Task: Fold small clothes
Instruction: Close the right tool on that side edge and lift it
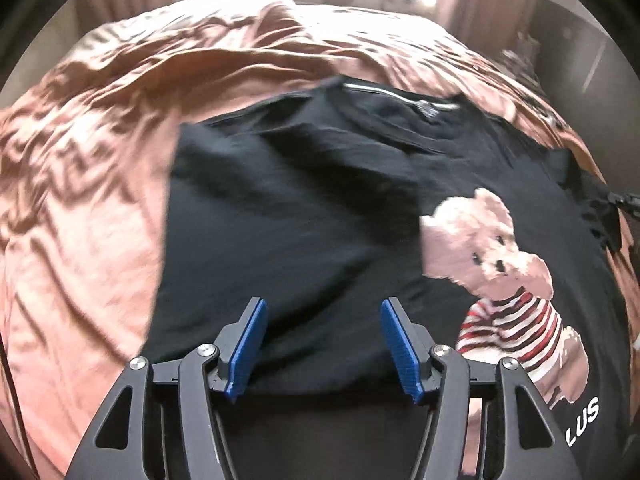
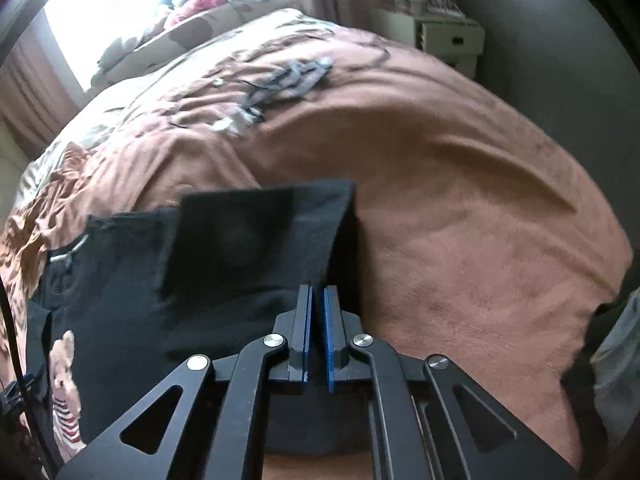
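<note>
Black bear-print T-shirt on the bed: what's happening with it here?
A person with a hand-held gripper in each hand is folding a black T-shirt with a teddy bear print on a brown bedspread. The left hand-held gripper is open above the shirt's already folded-in side. The right hand-held gripper is shut on the shirt's other edge, lifting that fabric.

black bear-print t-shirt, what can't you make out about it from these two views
- Black cotton t-shirt with teddy bear print, left wrist view: its near hem is hidden behind the open left gripper.
- White lettering, left wrist view: cut off by the picture's edge, only "LUS" readable.
- Lifted fabric flap, right wrist view: motion-blurred; sleeve or side panel cannot be told. The right gripper is shut on it.
</note>
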`<state>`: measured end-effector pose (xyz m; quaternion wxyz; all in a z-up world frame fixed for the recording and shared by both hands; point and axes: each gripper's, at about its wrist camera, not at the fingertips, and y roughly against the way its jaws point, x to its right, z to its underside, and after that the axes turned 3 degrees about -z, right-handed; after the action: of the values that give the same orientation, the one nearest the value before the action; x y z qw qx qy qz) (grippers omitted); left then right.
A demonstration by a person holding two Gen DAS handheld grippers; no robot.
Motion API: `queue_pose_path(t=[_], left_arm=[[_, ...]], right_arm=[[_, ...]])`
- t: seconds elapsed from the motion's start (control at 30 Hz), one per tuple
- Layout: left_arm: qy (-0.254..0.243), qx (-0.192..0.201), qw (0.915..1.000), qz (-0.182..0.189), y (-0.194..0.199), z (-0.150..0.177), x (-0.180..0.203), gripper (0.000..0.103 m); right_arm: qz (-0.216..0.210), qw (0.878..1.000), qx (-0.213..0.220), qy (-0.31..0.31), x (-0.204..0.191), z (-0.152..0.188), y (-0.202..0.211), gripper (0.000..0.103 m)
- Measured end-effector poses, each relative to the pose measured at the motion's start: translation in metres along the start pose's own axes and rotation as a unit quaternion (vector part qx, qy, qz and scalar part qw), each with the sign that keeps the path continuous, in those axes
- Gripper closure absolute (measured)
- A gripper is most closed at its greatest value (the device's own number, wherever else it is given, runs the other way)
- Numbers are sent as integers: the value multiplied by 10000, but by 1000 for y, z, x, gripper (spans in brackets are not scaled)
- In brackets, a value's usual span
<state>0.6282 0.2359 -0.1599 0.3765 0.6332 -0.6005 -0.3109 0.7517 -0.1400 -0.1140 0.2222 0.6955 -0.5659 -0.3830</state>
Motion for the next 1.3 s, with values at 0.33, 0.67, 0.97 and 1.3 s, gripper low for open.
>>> queue_pose_path(t=[0.33,0.67,0.97,1.3], left_arm=[[-28,223,9996,-179,27,16,-31,31],[1,251,9997,-37,37,28,-34,31],[-9,235,9997,10,38,38,-34,31],[144,244,9995,-165,34,38,-43,31]], right_arm=[[-118,9950,335,939,-91,-5,52,101],[-654,9740,294,2149,-167,18,64,101],[-608,9630,-318,2606,-193,30,39,98],[-91,9956,-363,860,-64,-8,9,41]])
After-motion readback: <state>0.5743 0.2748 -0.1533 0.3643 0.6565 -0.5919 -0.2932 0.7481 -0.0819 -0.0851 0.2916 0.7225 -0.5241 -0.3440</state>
